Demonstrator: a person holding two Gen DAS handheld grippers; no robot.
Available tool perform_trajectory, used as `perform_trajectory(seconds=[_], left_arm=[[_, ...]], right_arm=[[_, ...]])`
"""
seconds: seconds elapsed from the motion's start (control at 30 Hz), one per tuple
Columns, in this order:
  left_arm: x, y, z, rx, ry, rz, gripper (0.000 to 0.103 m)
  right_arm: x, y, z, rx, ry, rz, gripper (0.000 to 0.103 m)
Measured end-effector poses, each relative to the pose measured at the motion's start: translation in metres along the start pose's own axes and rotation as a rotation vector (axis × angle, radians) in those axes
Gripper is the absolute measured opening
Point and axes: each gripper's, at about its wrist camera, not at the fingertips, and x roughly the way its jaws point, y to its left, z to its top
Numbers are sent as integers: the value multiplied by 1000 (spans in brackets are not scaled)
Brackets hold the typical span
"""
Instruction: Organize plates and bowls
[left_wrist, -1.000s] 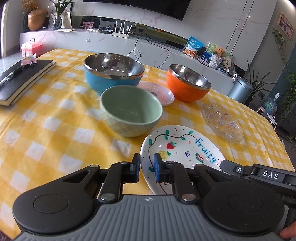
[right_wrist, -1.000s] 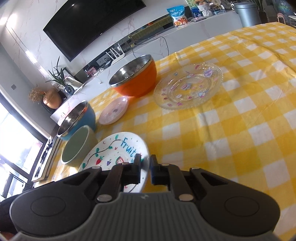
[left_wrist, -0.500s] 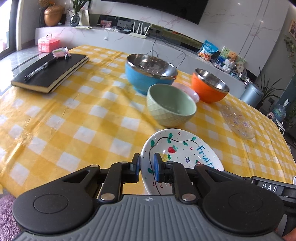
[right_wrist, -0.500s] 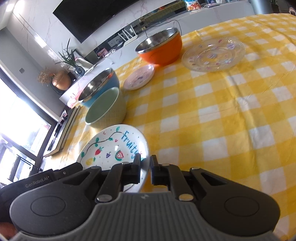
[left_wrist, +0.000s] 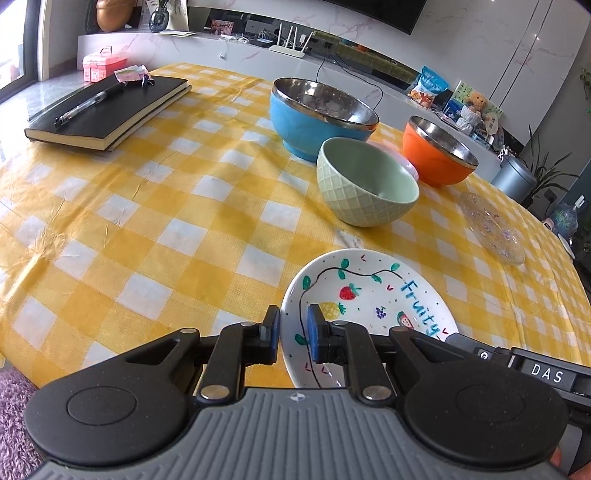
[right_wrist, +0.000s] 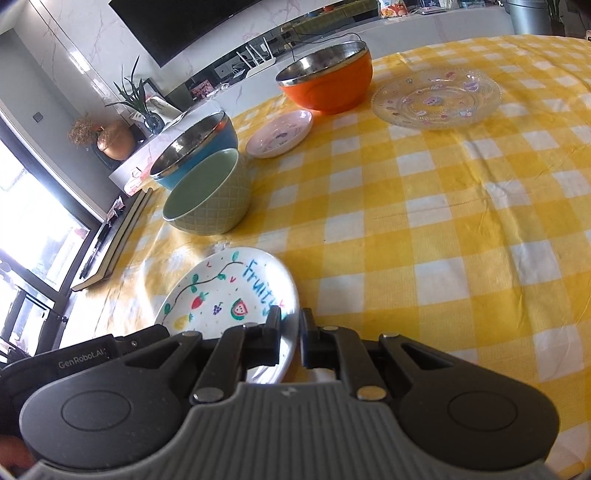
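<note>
Two claws pinching fruit plate (left_wrist: 369, 295) rims, left claw (left_wrist: 293, 334), right claw (right_wrist: 290, 338), opposite sides.

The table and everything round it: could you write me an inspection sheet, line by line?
Surface: round table under a yellow and white checked cloth, creased.
Job's things: white "Fruity" painted plate; pale green ceramic bowl; blue steel-lined bowl; orange steel-lined bowl; small pink saucer; clear glass patterned plate.
Clutter: black notebook with a pen on top.
Grippers: left gripper and right gripper each clamp opposite edges of the painted plate.
Cables: black cable along the white ledge behind, near a white router.
Surroundings: wall television, pink box, snack bag, grey bin, plants.
</note>
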Motion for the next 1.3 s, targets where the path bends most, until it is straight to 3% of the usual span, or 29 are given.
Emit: perform_trajectory(seconds=[0.27, 0.57, 0.8, 1.0, 1.3], left_arm=[[1, -6, 0, 29, 14, 16, 22], [-10, -13, 9, 23, -8, 28, 28], [-28, -43, 17, 75, -86, -17, 33], [-28, -74, 20, 99, -117, -76, 37], [-8, -114, 24, 126, -101, -109, 40]], right_arm=[[0, -1, 0, -11, 3, 1, 9], [-9, -3, 5, 6, -23, 29, 18], [-29, -9, 13, -1, -98, 23, 31], [-52, -22, 23, -5, -185, -16, 33], [-68, -56, 35, 38, -257, -89, 34]])
